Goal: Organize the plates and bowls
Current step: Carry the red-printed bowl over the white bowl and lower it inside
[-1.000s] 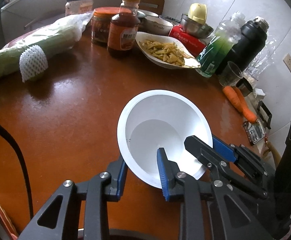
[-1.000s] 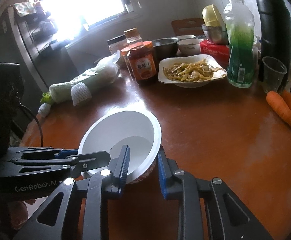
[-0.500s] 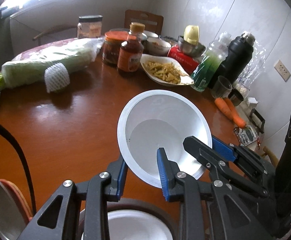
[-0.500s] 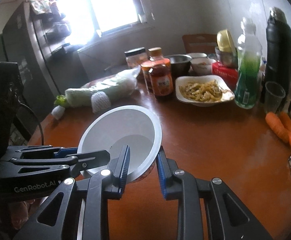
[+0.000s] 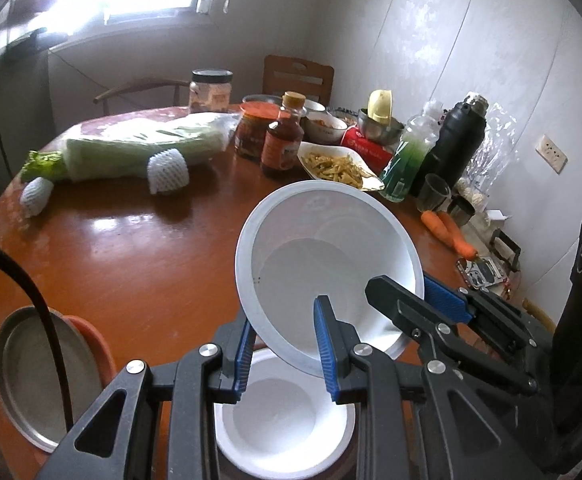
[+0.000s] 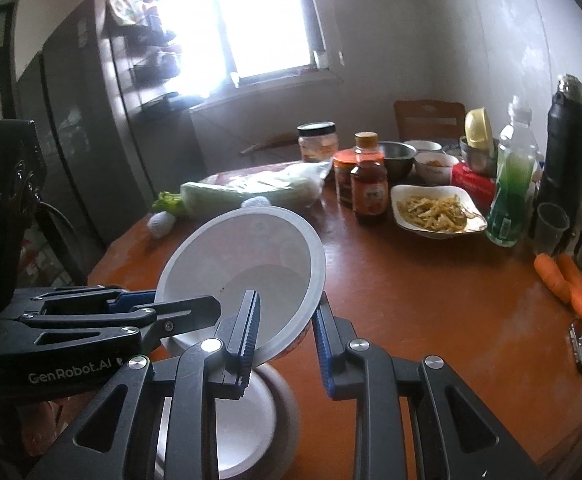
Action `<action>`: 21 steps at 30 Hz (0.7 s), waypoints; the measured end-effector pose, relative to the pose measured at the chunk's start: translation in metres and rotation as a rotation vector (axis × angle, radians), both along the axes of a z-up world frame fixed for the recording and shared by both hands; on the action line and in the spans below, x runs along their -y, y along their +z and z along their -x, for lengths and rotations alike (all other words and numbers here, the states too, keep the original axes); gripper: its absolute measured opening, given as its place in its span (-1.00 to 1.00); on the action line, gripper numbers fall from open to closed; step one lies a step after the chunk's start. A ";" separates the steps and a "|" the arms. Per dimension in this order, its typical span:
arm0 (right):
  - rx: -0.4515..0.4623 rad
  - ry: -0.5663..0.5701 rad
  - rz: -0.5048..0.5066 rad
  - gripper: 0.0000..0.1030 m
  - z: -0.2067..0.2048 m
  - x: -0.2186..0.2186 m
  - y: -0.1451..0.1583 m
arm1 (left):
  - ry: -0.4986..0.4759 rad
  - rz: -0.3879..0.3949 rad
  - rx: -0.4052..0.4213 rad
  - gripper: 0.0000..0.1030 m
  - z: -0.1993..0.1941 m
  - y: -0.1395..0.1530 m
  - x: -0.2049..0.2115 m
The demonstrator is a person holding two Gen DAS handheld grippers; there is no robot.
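Observation:
A white bowl [image 5: 327,256] is held in the air, tilted, above the brown table [image 5: 131,264]. My left gripper [image 5: 283,352] is shut on its near rim. My right gripper [image 6: 285,330] is shut on the opposite rim; it shows in the left wrist view [image 5: 411,300] too. The bowl also shows in the right wrist view [image 6: 247,264]. A second white bowl [image 5: 279,424] sits on the table right below the held one, also seen in the right wrist view [image 6: 247,424]. A metal plate [image 5: 43,376] lies on an orange plate at the table's near left.
At the back stand a dish of food [image 5: 339,166], jars and a sauce bottle [image 5: 282,140], a wrapped cabbage [image 5: 143,146], a green bottle [image 5: 409,160], a black flask [image 5: 455,140], cups and metal bowls. Carrots [image 5: 447,232] and a phone [image 5: 481,272] lie at the right edge.
Both grippers have lifted the white bowl and drawn it back toward the near edge. The second white bowl and the metal plate have come into view beneath.

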State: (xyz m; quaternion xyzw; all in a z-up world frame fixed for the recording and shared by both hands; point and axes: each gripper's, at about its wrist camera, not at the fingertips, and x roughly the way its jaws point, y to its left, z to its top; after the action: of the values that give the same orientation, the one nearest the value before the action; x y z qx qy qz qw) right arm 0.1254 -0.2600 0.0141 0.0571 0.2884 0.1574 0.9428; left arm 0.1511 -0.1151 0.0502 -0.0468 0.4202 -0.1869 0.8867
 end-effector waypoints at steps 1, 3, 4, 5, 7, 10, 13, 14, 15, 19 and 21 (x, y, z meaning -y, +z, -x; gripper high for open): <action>0.005 0.004 0.003 -0.45 0.004 -0.002 0.002 | 0.003 0.002 0.003 -0.45 0.005 0.001 -0.003; 0.013 0.011 0.008 -0.45 0.013 -0.008 0.005 | 0.007 0.003 0.009 -0.45 0.013 0.004 -0.007; 0.015 0.015 0.009 -0.45 0.017 -0.010 0.007 | 0.011 0.005 0.011 -0.45 0.018 0.004 -0.010; 0.017 0.020 0.009 -0.45 0.022 -0.012 0.008 | 0.014 0.005 0.012 -0.45 0.023 0.005 -0.013; 0.012 0.029 0.006 -0.45 0.030 -0.016 0.010 | 0.020 0.006 0.015 -0.45 0.031 0.007 -0.017; 0.016 0.047 0.007 -0.45 0.043 -0.023 0.015 | 0.026 0.011 0.025 -0.45 0.043 0.011 -0.024; 0.019 0.062 0.013 -0.45 0.053 -0.029 0.018 | 0.031 0.013 0.027 -0.45 0.052 0.011 -0.031; 0.019 0.067 0.015 -0.45 0.056 -0.031 0.018 | 0.035 0.013 0.025 -0.45 0.055 0.010 -0.033; 0.018 0.073 0.017 -0.45 0.059 -0.033 0.018 | 0.037 0.011 0.025 -0.45 0.057 0.009 -0.034; 0.006 0.086 0.026 -0.45 0.066 -0.036 0.013 | 0.033 0.008 0.000 -0.45 0.063 0.000 -0.035; -0.006 0.086 0.026 -0.45 0.067 -0.035 0.009 | 0.033 0.008 -0.014 -0.45 0.064 -0.004 -0.034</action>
State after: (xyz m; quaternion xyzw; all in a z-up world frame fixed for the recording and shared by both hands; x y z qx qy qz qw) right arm 0.0579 -0.2247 0.0235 0.0329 0.2955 0.1938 0.9349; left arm 0.0870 -0.0808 0.0463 -0.0584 0.4248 -0.1735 0.8866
